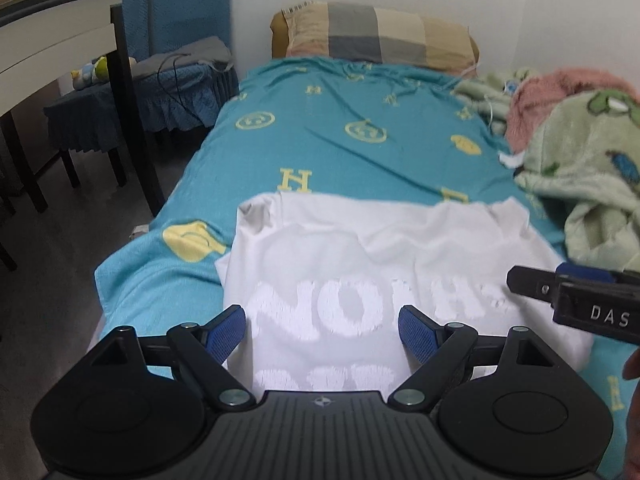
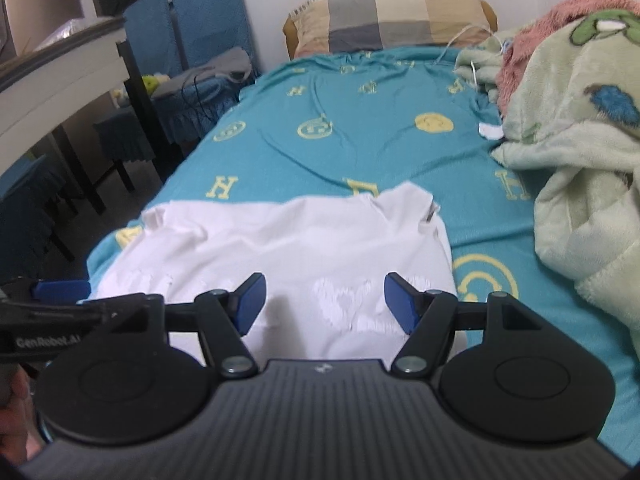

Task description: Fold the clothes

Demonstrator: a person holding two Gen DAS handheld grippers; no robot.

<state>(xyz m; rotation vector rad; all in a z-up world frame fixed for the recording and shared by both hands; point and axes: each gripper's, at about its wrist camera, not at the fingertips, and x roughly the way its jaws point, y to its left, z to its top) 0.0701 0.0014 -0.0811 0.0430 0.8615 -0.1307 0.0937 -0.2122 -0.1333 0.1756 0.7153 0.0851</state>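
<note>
Currently white T-shirt [image 1: 360,264] spread on bed [image 1: 340,140] just ahead of both tools, print up, flat enough for folding. Left hand-held gripper [image 1: 322,330] wide, empty. Right hand-held gripper [image 2: 324,304] wide, empty, alongside. Green blanket [image 2: 580,152] heaped off right, out of way.

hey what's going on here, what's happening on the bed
A person is holding a two-finger gripper in each hand over a white T-shirt spread on a bed with a teal sheet. The left gripper and right gripper both hang open above the near part of the shirt, gripping nothing. The shirt lies mostly flat, a bit rumpled along its far edge, so the folding looks barely begun. A pile of fleecy blankets sits at the right side of the bed and a pillow at the head.
</note>
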